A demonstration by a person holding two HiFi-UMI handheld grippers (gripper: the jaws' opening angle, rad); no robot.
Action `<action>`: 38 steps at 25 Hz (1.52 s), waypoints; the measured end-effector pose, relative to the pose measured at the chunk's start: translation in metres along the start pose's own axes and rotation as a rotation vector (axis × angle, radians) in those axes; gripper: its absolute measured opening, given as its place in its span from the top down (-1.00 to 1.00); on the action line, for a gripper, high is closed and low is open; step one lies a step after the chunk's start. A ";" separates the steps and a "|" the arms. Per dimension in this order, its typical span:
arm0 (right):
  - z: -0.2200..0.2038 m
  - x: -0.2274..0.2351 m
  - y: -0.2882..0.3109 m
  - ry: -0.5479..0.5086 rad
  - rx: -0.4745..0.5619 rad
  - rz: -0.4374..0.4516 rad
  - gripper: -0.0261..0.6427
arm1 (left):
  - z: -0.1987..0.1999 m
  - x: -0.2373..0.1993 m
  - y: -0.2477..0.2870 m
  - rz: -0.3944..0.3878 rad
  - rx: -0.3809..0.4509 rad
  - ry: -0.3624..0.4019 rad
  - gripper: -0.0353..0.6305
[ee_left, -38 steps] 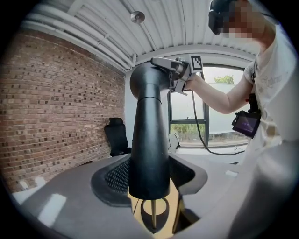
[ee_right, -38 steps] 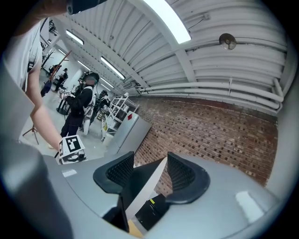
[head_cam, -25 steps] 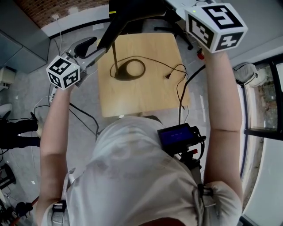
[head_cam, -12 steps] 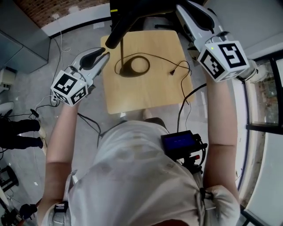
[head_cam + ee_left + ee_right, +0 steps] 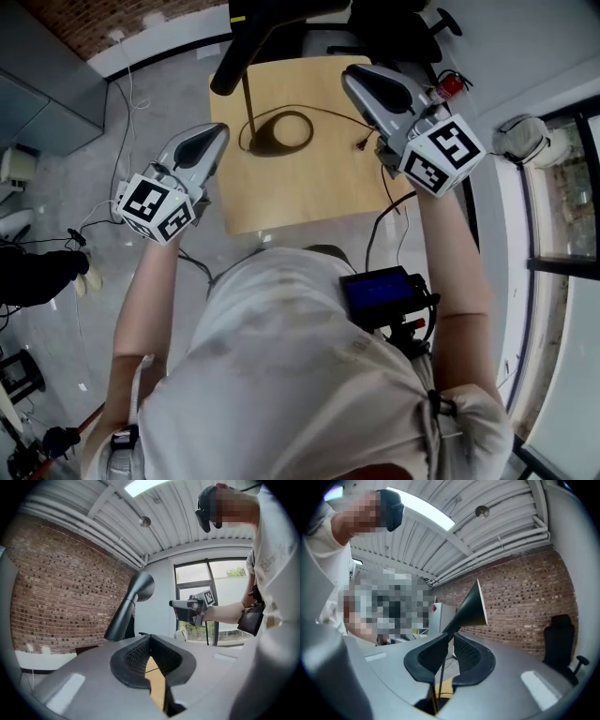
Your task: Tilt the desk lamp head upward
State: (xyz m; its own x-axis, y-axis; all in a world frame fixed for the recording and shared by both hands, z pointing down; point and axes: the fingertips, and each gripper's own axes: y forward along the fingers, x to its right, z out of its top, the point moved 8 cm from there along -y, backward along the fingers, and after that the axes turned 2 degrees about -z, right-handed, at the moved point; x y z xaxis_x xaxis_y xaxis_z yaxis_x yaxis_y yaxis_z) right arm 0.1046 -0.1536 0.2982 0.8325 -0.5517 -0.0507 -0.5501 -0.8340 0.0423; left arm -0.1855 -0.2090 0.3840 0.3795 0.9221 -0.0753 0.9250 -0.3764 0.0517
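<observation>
The black desk lamp stands on the wooden table (image 5: 309,187), its ring base (image 5: 277,131) near the back left corner. Its pole (image 5: 248,98) rises to the head (image 5: 239,56). My left gripper (image 5: 221,133) hangs off the table's left edge, shut and empty, apart from the lamp. In the left gripper view the lamp head (image 5: 141,585) and its arm (image 5: 119,618) stand beyond the shut left gripper (image 5: 150,641). My right gripper (image 5: 352,77) hovers over the table's right side, its jaws having just closed with nothing between them. Past the right gripper (image 5: 452,639) the cone-shaped head (image 5: 471,606) tilts up.
A black cable (image 5: 361,127) runs from the lamp base across the table and off its right edge. A black office chair (image 5: 394,23) stands behind the table, with a red extinguisher (image 5: 450,84) to its right. Someone's dark legs (image 5: 37,272) are at the left edge.
Both grippers have drawn back from the lamp toward me, and their jaws have gone from open to shut. The right one has dropped from high up beside the lamp head.
</observation>
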 end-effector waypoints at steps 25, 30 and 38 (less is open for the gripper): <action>-0.119 0.000 -0.072 0.192 -0.050 0.220 0.88 | -0.051 0.113 0.014 0.155 0.008 -0.107 0.89; -0.116 -0.001 -0.072 0.188 -0.035 0.248 0.88 | -0.049 0.122 0.012 0.176 0.008 -0.091 0.89; -0.103 0.004 -0.063 0.167 0.003 0.282 0.88 | -0.036 0.119 0.008 0.214 0.019 -0.053 0.89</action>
